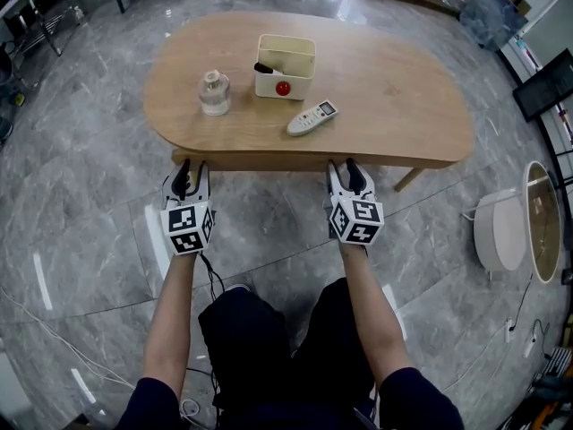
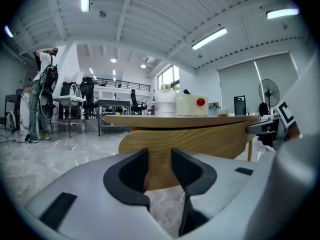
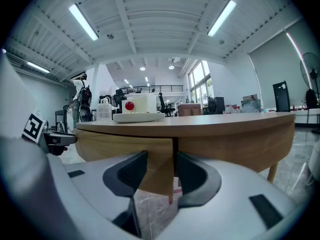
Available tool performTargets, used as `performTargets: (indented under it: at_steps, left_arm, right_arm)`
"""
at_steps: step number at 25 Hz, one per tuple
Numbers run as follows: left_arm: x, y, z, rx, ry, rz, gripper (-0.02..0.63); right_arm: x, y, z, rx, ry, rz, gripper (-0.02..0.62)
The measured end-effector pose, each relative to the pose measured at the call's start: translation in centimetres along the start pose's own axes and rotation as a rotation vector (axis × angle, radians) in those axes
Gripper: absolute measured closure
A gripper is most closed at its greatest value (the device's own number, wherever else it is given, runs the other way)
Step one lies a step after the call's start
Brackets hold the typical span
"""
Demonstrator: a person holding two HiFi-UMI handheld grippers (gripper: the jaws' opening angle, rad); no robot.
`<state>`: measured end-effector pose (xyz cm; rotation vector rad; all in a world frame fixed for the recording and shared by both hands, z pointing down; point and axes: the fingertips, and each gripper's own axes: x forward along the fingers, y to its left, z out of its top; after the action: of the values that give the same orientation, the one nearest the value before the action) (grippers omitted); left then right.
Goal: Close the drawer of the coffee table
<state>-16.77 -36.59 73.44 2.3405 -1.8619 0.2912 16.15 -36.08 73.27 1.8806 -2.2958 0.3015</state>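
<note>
The oval wooden coffee table (image 1: 394,79) stands on the marble floor in front of me. Its drawer front (image 1: 269,160) shows as a narrow wooden strip under the near edge. My left gripper (image 1: 188,174) is at the strip's left end and my right gripper (image 1: 346,174) at its right end, both pointing at it. In the left gripper view the open left gripper (image 2: 160,170) frames the drawer front (image 2: 200,139), with nothing gripped. In the right gripper view the open right gripper (image 3: 161,173) frames the drawer front's right end (image 3: 150,159), beside a dark seam in the apron.
On the table top are a white box with a red button (image 1: 285,65), a glass jar (image 1: 214,93) and a remote control (image 1: 312,117). A round white object (image 1: 501,231) stands on the floor at the right. My knees are close below the grippers.
</note>
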Motion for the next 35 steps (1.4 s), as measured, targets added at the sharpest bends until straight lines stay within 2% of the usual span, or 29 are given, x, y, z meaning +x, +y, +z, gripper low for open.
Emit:
performTargets:
  at_steps: [26,30,35]
  left_arm:
    - [1.7,0.2,0.3,-0.002,-0.006,-0.02,0.453]
    - [0.7,0.2,1.1,-0.036,-0.032,-0.027,0.453]
    - [-2.4,0.0,0.4,-0.026,-0.023,-0.037,0.453]
  right_arm:
    - [1.8,-0.6,0.2,0.023,0.017,-0.003,0.397]
    - [1.3,-1.1,-0.4,0.032,0.036,-0.01,0.397]
    - [-2.4,-1.4,-1.3,0.014,0.025,0.015,0.397]
